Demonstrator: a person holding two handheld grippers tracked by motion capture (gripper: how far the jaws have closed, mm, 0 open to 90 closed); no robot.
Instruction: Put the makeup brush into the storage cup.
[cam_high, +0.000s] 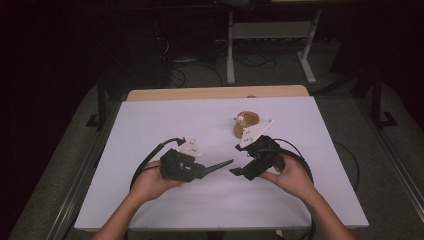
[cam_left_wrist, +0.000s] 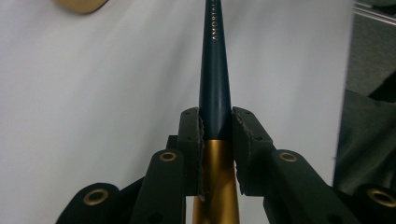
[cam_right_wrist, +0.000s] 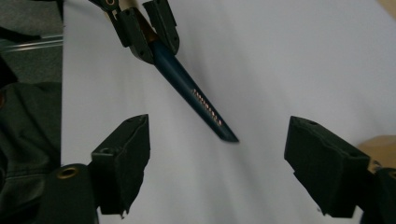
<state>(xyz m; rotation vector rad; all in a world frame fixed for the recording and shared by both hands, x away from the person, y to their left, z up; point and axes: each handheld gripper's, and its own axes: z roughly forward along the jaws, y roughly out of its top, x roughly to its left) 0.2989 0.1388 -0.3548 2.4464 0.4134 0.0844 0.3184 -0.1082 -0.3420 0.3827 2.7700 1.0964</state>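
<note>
My left gripper (cam_high: 212, 167) is clamped on a slim dark blue handle (cam_left_wrist: 215, 70) with a gold section at its base, gold lettering running along the blue part; in the left gripper view the two pads (cam_left_wrist: 198, 135) press against it from both sides, and the handle runs straight out from the jaws above the white table (cam_high: 165, 125); its far tip points across toward my right gripper (cam_high: 239, 160). The right gripper's jaws stand wide apart with nothing between them; in the right gripper view the handle's tip (cam_right_wrist: 229, 136) hangs just beyond the gap, not touching either pad. Both hands hover near the table's front half. Farther back, just behind the right gripper, sits a small brown wooden piece (cam_high: 246, 122) on the table, well apart from the handle.
</note>
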